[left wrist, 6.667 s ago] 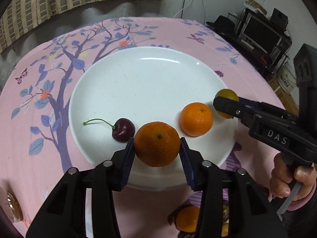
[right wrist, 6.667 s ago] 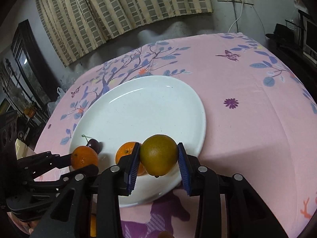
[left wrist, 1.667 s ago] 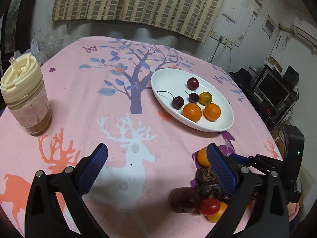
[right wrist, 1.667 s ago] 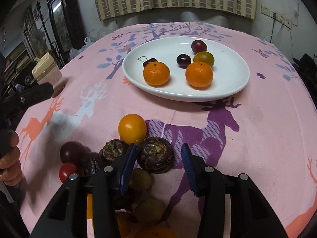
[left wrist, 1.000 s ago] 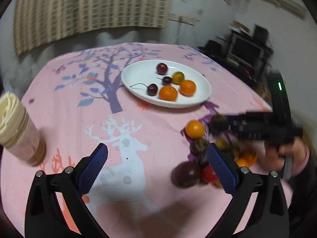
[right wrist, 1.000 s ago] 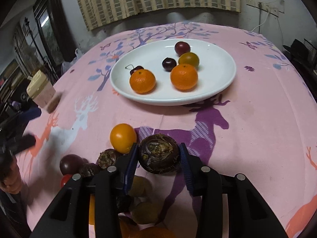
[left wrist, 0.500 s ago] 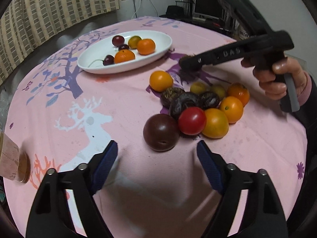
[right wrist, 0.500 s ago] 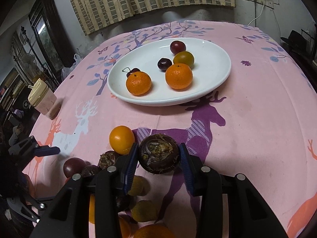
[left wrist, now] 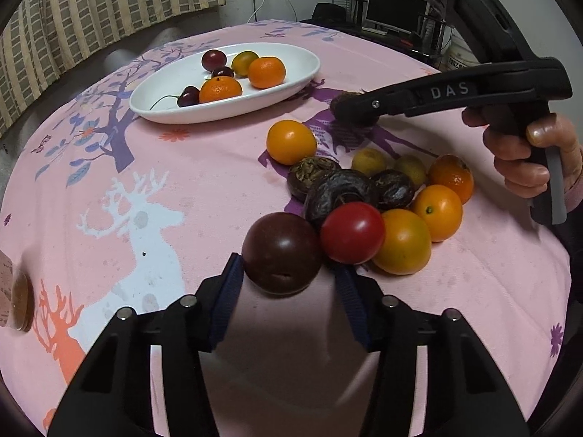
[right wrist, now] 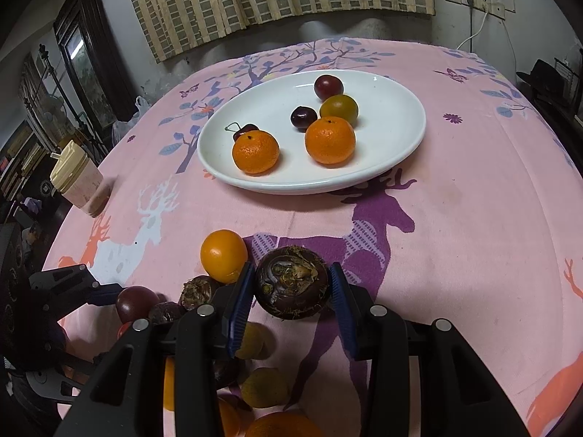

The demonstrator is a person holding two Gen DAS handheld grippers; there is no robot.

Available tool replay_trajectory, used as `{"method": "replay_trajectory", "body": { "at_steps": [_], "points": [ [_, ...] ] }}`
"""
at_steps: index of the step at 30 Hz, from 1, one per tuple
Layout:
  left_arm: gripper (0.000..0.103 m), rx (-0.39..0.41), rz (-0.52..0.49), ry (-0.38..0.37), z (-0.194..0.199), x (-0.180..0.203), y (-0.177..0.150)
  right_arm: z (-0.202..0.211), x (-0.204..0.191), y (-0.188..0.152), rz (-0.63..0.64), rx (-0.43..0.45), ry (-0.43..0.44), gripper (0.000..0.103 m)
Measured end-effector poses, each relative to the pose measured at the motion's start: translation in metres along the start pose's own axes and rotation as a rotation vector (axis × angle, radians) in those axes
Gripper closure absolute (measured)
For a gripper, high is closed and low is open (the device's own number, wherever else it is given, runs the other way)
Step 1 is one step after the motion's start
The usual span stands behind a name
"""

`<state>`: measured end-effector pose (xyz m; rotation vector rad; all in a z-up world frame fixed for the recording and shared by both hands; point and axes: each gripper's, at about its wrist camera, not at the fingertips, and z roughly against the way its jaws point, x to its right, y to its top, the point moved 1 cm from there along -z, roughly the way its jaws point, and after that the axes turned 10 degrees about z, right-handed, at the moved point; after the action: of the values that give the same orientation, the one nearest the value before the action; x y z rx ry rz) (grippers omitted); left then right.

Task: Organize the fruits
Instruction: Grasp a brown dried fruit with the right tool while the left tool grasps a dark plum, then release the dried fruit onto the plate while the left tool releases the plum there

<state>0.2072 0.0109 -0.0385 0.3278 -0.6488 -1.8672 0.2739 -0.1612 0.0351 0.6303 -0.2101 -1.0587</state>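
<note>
My left gripper (left wrist: 288,286) is open, its blue pads on either side of a dark purple round fruit (left wrist: 281,254) lying at the near edge of a fruit pile on the pink tablecloth. The left pad touches it; the right pad stands apart. My right gripper (right wrist: 291,293) is shut on a dark brown water chestnut (right wrist: 293,282), held just above the cloth, and also shows in the left wrist view (left wrist: 355,109). A white plate (right wrist: 397,145) farther back holds two mandarins (right wrist: 329,140), a greenish fruit and dark cherries.
The pile holds a red tomato (left wrist: 352,232), several orange fruits (left wrist: 402,241), dark chestnuts (left wrist: 342,195) and small yellow-green fruits (left wrist: 368,161). One orange fruit (right wrist: 223,255) lies beside my right gripper. A lidded drink cup (right wrist: 78,178) stands at the table's left edge.
My left gripper has moved forward and narrowed around the dark purple fruit. My right gripper, still holding the water chestnut, has stayed nearly in place.
</note>
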Motion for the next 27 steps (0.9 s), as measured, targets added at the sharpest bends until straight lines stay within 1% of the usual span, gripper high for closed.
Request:
{"method": "replay_trajectory", "body": {
  "at_steps": [4,6,10,13,18,22,25,27],
  "points": [
    [0.051,0.011,0.004,0.016,-0.001,0.002,0.001,0.0,-0.001,0.0,0.002,-0.003,-0.002,0.061],
    [0.055,0.011,0.003,0.009,-0.001,0.003,0.001,0.0,0.0,0.0,0.004,-0.004,-0.006,0.061],
    [0.063,0.015,0.009,0.023,0.0,0.001,0.002,-0.001,-0.001,0.0,0.005,-0.006,-0.011,0.061],
    [0.063,0.006,0.031,0.005,0.0,-0.003,0.003,-0.001,-0.001,0.0,0.005,-0.004,-0.011,0.061],
    [0.063,0.003,0.031,0.024,0.003,-0.004,0.003,0.002,0.001,0.001,0.003,0.007,-0.009,0.061],
    [0.063,0.018,0.079,0.024,0.011,-0.014,0.006,0.007,0.003,0.002,-0.002,0.026,-0.004,0.061],
    [0.063,0.05,0.133,0.032,0.019,-0.024,0.008,0.013,0.005,0.003,-0.008,0.051,0.0,0.061],
    [0.063,0.084,0.19,0.007,0.026,-0.03,0.013,0.018,0.006,0.004,-0.007,0.08,-0.013,0.061]
  ]
}}
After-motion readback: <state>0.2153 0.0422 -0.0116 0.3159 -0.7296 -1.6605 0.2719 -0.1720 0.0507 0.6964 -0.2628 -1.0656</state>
